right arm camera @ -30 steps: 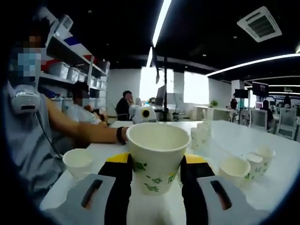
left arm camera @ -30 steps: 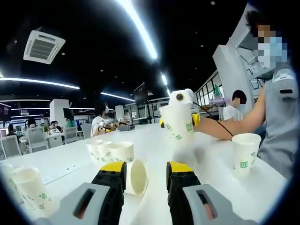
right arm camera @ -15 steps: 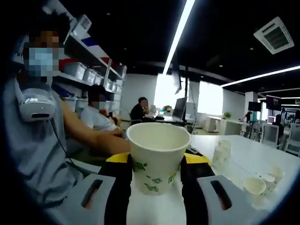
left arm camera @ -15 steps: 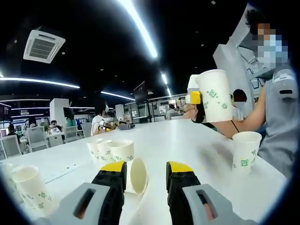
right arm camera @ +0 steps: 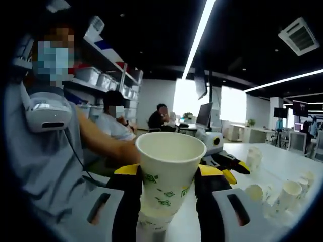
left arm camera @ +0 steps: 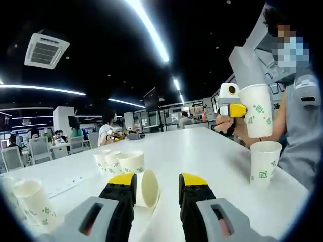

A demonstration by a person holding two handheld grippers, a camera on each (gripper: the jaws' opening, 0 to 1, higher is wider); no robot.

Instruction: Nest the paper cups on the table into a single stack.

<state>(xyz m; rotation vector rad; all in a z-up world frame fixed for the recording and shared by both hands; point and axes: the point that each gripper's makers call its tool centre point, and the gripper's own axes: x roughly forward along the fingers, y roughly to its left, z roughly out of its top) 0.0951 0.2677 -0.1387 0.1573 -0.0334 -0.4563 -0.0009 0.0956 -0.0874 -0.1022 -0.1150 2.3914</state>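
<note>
A paper cup [right arm camera: 168, 169] is being pinched upright between the jaws of the right gripper [right arm camera: 168, 184]; in the left gripper view that same gripper [left arm camera: 233, 103] is being held up at the table's far right with the cup [left arm camera: 258, 110] hanging directly above a standing cup [left arm camera: 264, 162] near the table edge. In the right gripper view a second rim [right arm camera: 154, 222] is showing just under the held cup's base, so the lower cup is judged to be lined up beneath it, not yet nested. The left gripper [left arm camera: 156, 189] is being kept low over the white table [left arm camera: 202, 151], jaws spread, with a tipped-over cup [left arm camera: 148, 189] lying on its side between them; contact with either jaw cannot be told. A cluster of three cups [left arm camera: 118, 162] is standing beyond it, and another cup [left arm camera: 33, 200] is standing at the near left. Risks being judged from here: the held cup could be lowered off-centre, catching the lower rim and tipping the light standing cup toward the table edge; too hard a pinch could be ovalising the held cup so it jams partway. The lying cup could be rolled away if only one left jaw is nudged against it.
</note>
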